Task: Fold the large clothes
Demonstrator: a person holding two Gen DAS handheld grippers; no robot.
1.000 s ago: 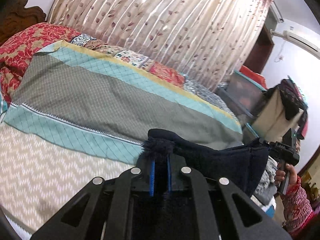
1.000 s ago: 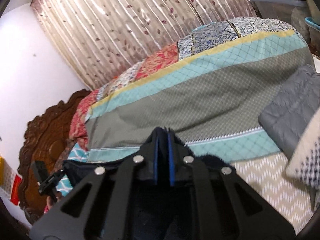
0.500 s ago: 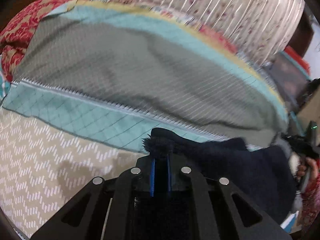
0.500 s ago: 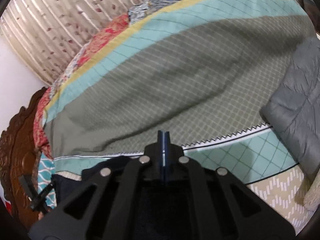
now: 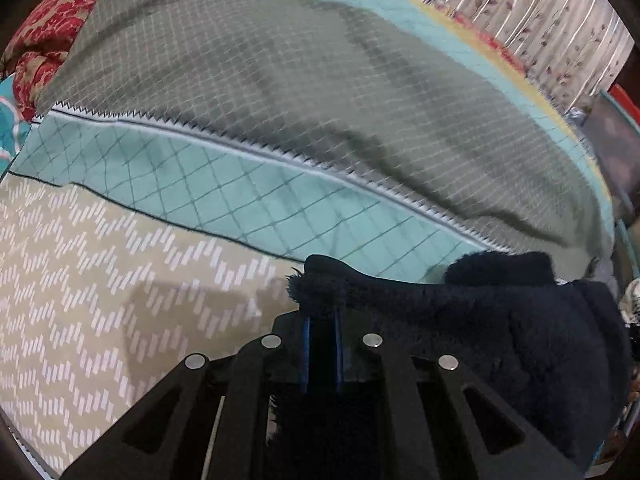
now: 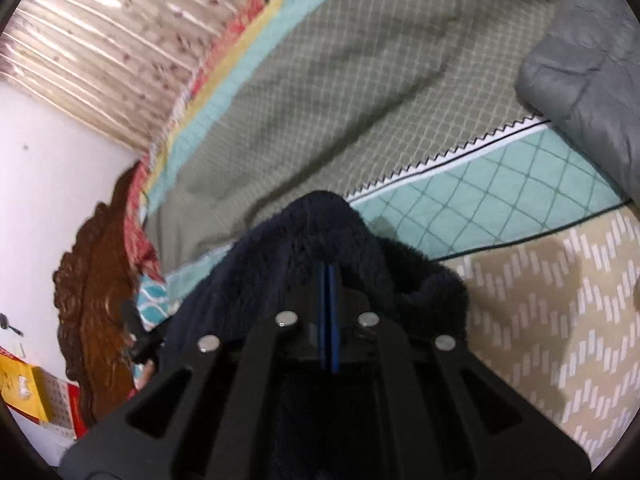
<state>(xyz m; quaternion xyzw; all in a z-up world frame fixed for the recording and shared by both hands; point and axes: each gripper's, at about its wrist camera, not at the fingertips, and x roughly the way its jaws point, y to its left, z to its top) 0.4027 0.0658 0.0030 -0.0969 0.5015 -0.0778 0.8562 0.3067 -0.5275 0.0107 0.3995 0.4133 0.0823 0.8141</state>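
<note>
A dark navy fleece garment [image 5: 500, 320] hangs stretched between the two grippers, low over the bed. My left gripper [image 5: 320, 312] is shut on one fuzzy corner of it, and the cloth runs off to the right. My right gripper [image 6: 329, 276] is shut on the other end of the same navy garment [image 6: 280, 264], which bunches over the fingertips and trails down to the left. Most of the garment is hidden under the gripper bodies.
The bed is covered by a striped spread [image 5: 280, 100] in grey-green, teal and beige zigzag bands. A folded grey quilted piece [image 6: 588, 72] lies at the right of the bed. A carved wooden headboard [image 6: 96, 288], red patterned pillow [image 5: 52, 28] and curtains [image 6: 100, 32] border it.
Both grippers have come down toward the bed and tipped downward, so the spread now fills both views. The navy garment stays held at both ends and now bunches over the right gripper's tips.
</note>
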